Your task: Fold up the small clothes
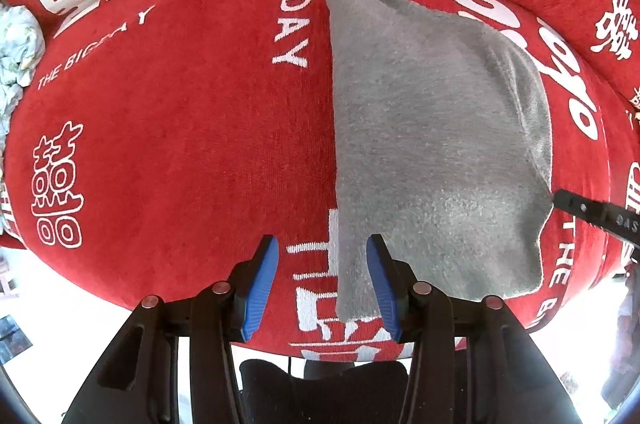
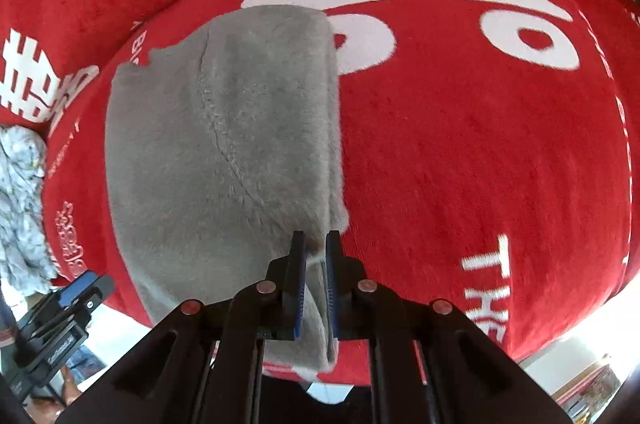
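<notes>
The grey fleece garment (image 1: 432,144) lies on the red plush seat cover with white lettering (image 1: 180,128), partly folded, with one long edge running straight and the near right corner lifted. The right gripper (image 2: 316,264) is closed on that near corner: a bunch of grey fleece sits between its blue-padded fingers (image 2: 331,288). The left gripper (image 1: 322,284) is spread wide and holds nothing; its blue pads (image 1: 262,288) straddle the near left edge of the garment without pinching it.

Risks from this position:

- The right grip covers only a small bunch of fabric. A quick pull is likely to draw the fleece out of the pads and drop the corner.
- The left edge is unrestrained. If the right side is carried across, the whole garment may slide over the plush cover instead of folding.
- Fleece clings to pile. The lower layer may drag and wrinkle, giving a skewed fold.
- A crumpled pale patterned cloth (image 2: 20,204) lies at the seat's left edge; a wide sweep could snag it.
</notes>
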Demonstrator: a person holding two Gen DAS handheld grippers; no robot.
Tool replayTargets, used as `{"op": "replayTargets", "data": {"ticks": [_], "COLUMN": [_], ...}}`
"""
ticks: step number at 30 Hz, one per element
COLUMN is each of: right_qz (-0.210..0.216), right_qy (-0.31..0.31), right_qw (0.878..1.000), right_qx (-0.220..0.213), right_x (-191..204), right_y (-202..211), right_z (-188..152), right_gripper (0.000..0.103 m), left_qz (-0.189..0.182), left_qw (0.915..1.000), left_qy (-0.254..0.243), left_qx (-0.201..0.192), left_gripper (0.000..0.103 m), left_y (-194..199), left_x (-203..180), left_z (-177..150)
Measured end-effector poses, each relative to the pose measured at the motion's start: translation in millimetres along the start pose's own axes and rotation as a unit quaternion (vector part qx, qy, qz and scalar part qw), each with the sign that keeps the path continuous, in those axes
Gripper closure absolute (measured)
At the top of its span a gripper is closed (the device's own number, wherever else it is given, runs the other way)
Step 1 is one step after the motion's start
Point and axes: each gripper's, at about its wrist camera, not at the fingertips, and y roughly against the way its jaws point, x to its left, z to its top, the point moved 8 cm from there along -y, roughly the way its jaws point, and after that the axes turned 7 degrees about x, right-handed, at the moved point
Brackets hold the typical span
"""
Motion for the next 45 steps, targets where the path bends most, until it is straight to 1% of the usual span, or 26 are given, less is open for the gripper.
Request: {"op": "replayTargets", "data": {"ticks": [7,12,17,19,21,23,27,28,29,30,31,34,36,37,40,41,43,44,45], "right_qz": [0.004,0.008,0.004,0.004,0.005,0.006,0.007,0.006,0.005,0.005,0.004,0.000,-0.003,-0.005,-0.016,-0.022,-0.042,-0.050,-0.054], "right_qy": [0.001,0.006,0.021,0.029,0.033,0.037,0.031,0.026,0.021,0.020,0.021,0.029,0.034,0.036,0.042,0.044,0.045,0.047,0.048], "right_qw": [1.000,1.000,1.000,1.000,0.999,0.999,0.999,1.000,1.000,1.000,1.000,0.999,0.999,0.999,0.998,0.998,0.996,0.995,0.995], "right_qx": [0.007,0.008,0.004,0.002,0.000,-0.005,-0.006,-0.005,-0.006,-0.007,-0.010,-0.019,-0.026,-0.029,-0.044,-0.050,-0.060,-0.066,-0.071], "right_x": [-5.3,7.7,22.8,30.5,35.5,40.1,42.8,43.0,43.6,44.1,45.6,52.7,56.9,58.3,62.7,63.9,64.7,65.4,66.3], "right_y": [20.8,33.7,52.3,60.5,67.1,74.1,82.2,83.2,85.2,86.3,88.4,95.5,100.5,102.6,111.7,114.8,120.7,123.9,126.9], "right_z": [-24.4,-33.0,-43.9,-50.6,-57.9,-64.6,-74.8,-76.1,-76.4,-75.4,-74.1,-68.9,-65.3,-63.9,-58.2,-56.2,-53.2,-51.3,-49.6], "right_gripper": [0.092,0.092,0.092,0.086,0.070,0.062,0.061,0.060,0.055,0.050,0.048,0.044,0.037,0.036,0.024,0.021,0.020,0.017,0.016], "left_qz": [-0.004,-0.005,0.009,0.009,0.007,0.008,0.005,0.007,0.009,0.009,0.008,0.011,0.006,0.004,0.009,0.015,0.024,0.022,0.018], "left_qw": [1.0000,0.9999,0.9995,0.9994,0.9994,0.9991,0.9990,0.9991,0.9992,0.9994,0.9995,0.9994,0.9994,0.9993,0.9988,0.9985,0.9980,0.9978,0.9978], "left_qy": [-0.003,-0.015,-0.031,-0.032,-0.034,-0.040,-0.044,-0.042,-0.038,-0.034,-0.029,-0.023,-0.014,-0.007,0.005,0.008,0.011,0.013,0.015], "left_qx": [0.002,0.001,0.002,0.005,0.007,0.009,0.006,0.004,0.002,-0.001,-0.014,-0.025,-0.032,-0.037,-0.048,-0.052,-0.057,-0.061,-0.062], "left_gripper": [0.055,0.055,0.055,0.055,0.055,0.055,0.055,0.051,0.031,0.017,0.016,0.016,0.016,0.016,0.016,0.016,0.016,0.016,0.016], "left_y": [13.8,29.5,43.8,48.3,53.2,58.9,71.0,75.1,77.9,81.3,88.1,98.3,104.5,108.4,117.1,120.3,124.0,126.5,128.2], "left_x": [-5.5,-13.0,-19.1,-21.4,-24.5,-27.4,-32.7,-32.7,-31.9,-30.9,-29.0,-26.8,-25.2,-23.5,-17.9,-15.9,-13.8,-13.1,-12.6], "left_z": [-1.2,-5.4,-14.2,-20.8,-28.1,-35.3,-42.7,-42.8,-42.3,-41.4,-38.6,-32.3,-28.3,-26.2,-21.4,-20.0,-18.5,-17.5,-16.8]}}
